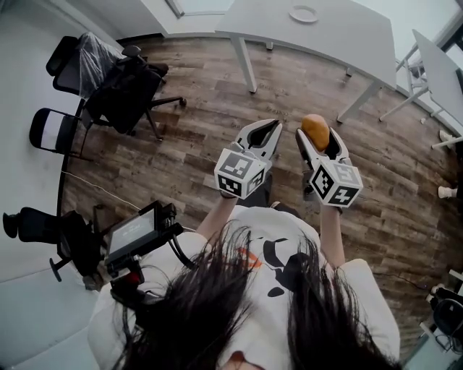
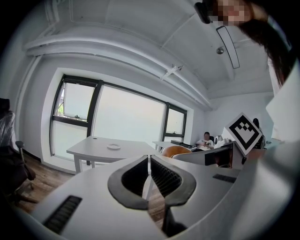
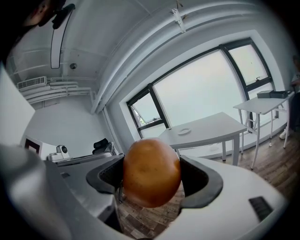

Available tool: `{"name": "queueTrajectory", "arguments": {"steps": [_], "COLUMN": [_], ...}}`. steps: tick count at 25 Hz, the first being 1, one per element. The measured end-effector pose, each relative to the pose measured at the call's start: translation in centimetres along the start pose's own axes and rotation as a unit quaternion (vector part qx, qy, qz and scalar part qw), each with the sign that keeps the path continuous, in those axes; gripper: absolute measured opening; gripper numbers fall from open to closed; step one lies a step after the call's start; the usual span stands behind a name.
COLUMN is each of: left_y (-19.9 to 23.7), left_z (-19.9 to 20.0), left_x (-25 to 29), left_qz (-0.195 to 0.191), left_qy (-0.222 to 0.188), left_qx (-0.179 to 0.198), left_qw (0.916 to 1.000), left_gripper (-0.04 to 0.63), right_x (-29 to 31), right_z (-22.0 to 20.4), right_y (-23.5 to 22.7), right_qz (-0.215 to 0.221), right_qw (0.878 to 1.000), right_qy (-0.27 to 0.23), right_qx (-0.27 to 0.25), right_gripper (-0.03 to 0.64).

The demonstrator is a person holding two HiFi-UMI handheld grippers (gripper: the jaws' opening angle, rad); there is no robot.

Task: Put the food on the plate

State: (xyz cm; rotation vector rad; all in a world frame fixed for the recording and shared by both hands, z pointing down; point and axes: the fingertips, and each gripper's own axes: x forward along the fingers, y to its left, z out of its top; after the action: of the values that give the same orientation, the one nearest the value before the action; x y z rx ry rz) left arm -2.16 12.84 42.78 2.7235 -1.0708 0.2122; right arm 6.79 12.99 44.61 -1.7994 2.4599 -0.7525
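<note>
A round orange-brown piece of food [image 1: 315, 131] [image 3: 151, 172] sits between the jaws of my right gripper [image 1: 316, 139] [image 3: 151, 178], which is shut on it and held up over the wooden floor. Beside it, my left gripper [image 1: 273, 125] [image 2: 149, 161] has its jaws closed together with nothing in them. The food [image 2: 174, 150] also peeks over the left gripper's body. A small white plate [image 1: 303, 14] [image 2: 113, 146] [image 3: 183, 131] lies on a white table [image 1: 347, 40] [image 2: 89, 151] [image 3: 211, 130] some way ahead of both grippers.
Black office chairs [image 1: 126, 87] stand at the left on the wooden floor [image 1: 217, 101]. A second white table [image 1: 438, 69] [image 3: 265, 104] is at the right. A person [image 2: 205, 138] sits far off by the windows. A dark device with a screen [image 1: 137, 233] hangs at my left side.
</note>
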Motion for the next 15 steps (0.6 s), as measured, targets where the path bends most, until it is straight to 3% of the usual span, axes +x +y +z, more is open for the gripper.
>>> {"name": "queueTrajectory", "arguments": {"steps": [4,11,15], "left_y": [1.8,9.2,11.9], "left_z": [0.4,2.4,3.8], "left_x": [1.4,5.2,7.2], "left_qz": [-0.007,-0.011,-0.031], "left_qy": [0.005,0.007,0.000], "left_qx": [0.005,-0.002,0.001], "left_qw": [1.0000,0.9999,0.9995], "left_gripper": [0.005,0.005,0.006], "right_x": [2.1,9.5,12.8], "right_z": [0.8,2.8,4.2], "right_y": [-0.5,-0.8,-0.6], "right_qz": [-0.005,-0.019,-0.026], "right_qw": [1.000,1.000,1.000], "right_qy": [-0.001,0.008,0.005], "right_qx": [0.003,0.012,0.009], "right_gripper": [0.373,0.373,0.373]}}
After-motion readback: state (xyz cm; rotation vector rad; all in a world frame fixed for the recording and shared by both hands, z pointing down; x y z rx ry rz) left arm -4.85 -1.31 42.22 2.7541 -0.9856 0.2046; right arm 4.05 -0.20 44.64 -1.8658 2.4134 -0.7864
